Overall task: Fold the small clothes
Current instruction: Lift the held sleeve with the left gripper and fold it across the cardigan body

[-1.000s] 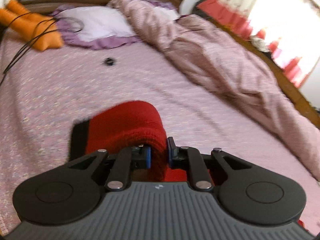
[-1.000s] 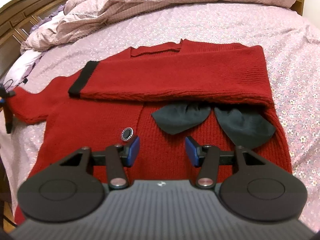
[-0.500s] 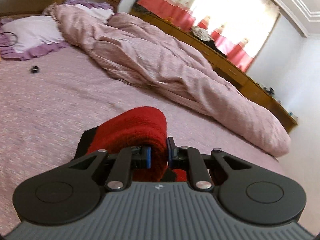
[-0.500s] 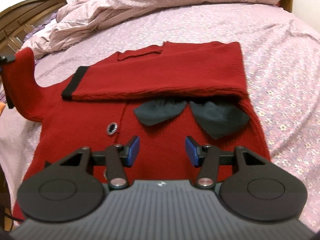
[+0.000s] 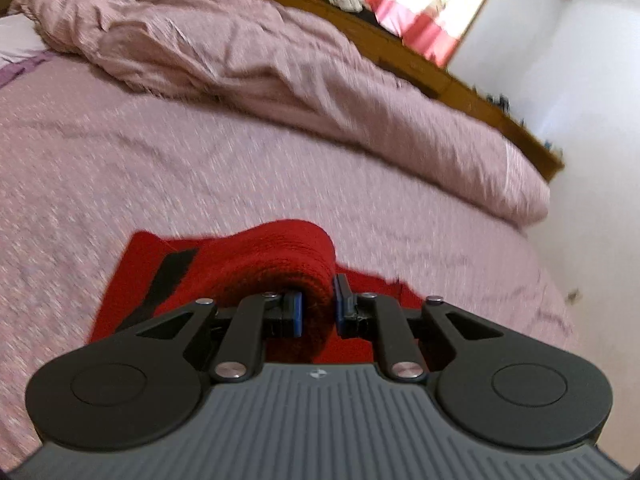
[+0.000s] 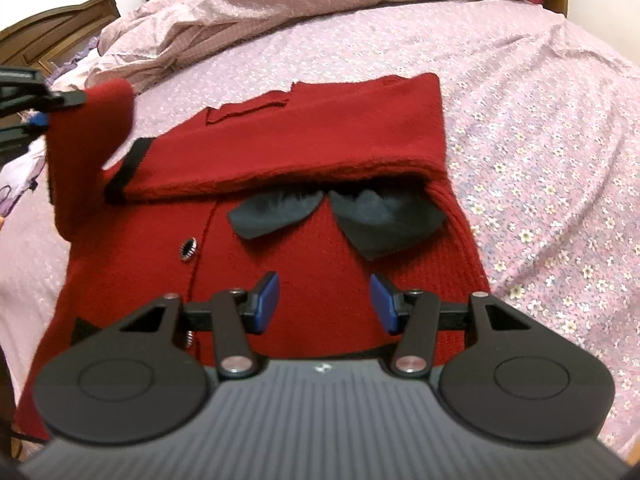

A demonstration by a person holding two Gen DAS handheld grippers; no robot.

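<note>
A small red knit cardigan [image 6: 320, 264] with a black collar [image 6: 340, 216] lies flat on the bed. One sleeve [image 6: 288, 148] with a black cuff is folded across its chest. My left gripper [image 5: 318, 308] is shut on the other red sleeve [image 5: 280, 256], holding it lifted above the garment. In the right wrist view that sleeve [image 6: 92, 140] hangs raised at the far left, with the left gripper [image 6: 40, 110] at its end. My right gripper [image 6: 324, 300] hovers over the cardigan's lower part, open, with nothing between its fingers.
A crumpled pink duvet [image 5: 280, 64] is piled along the far side of the bed [image 6: 540, 128]. The wooden headboard [image 6: 52, 36] is at the upper left in the right wrist view. A wooden ledge and a bright window [image 5: 420, 4] stand beyond the duvet.
My left gripper has swung the lifted sleeve across toward the cardigan's body, its view turning from the pillows to the duvet and window. The right gripper has drifted slightly, still open.
</note>
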